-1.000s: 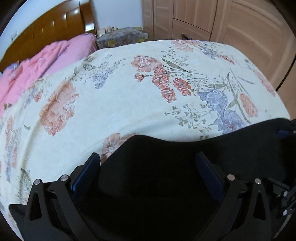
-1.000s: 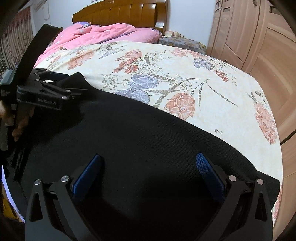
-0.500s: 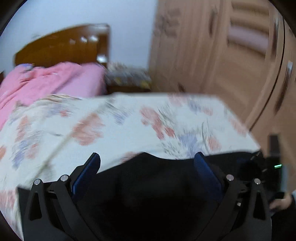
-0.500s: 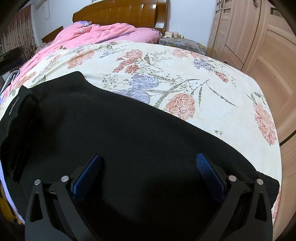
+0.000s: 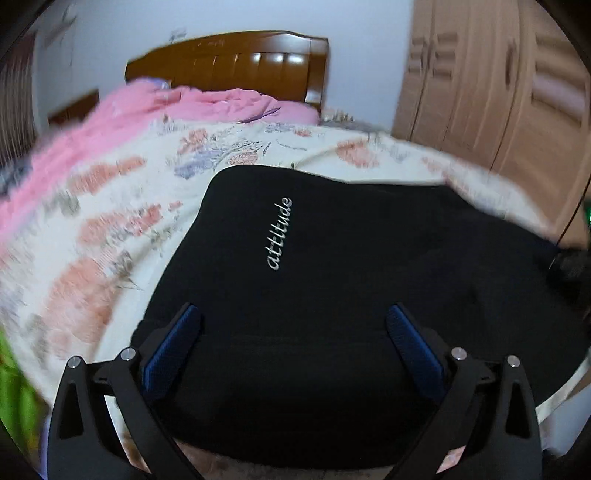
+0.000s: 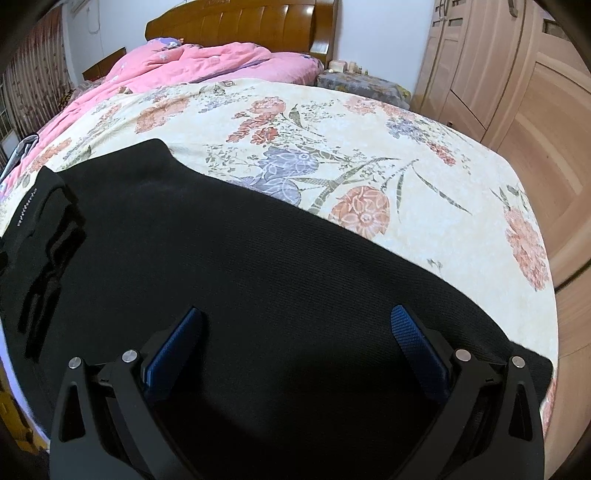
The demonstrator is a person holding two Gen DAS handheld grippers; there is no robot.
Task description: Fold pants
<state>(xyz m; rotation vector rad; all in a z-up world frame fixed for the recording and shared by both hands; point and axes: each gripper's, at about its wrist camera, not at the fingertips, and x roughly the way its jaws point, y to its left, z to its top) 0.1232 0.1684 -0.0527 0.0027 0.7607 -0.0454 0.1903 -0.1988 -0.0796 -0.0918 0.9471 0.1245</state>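
Black pants [image 6: 240, 277] lie flat along the near edge of a bed, on a floral bedspread [image 6: 332, 129]. In the left wrist view the pants [image 5: 351, 258] show white lettering "attitude" [image 5: 279, 233]. My left gripper [image 5: 293, 325] is open and empty, hovering above the lettered end. My right gripper [image 6: 295, 326] is open and empty, above the middle of the pants. A folded thicker part [image 6: 33, 221] lies at the pants' left end.
A pink quilt [image 6: 207, 62] and a wooden headboard [image 6: 240, 26] are at the far end of the bed. A wooden wardrobe [image 6: 517, 74] stands on the right. A small covered bedside stand [image 6: 362, 85] sits beside the bed.
My left gripper has swung up and away from the pants' far edge and now looks along the lettered end toward the headboard. It has left the right wrist view. The right gripper stayed still.
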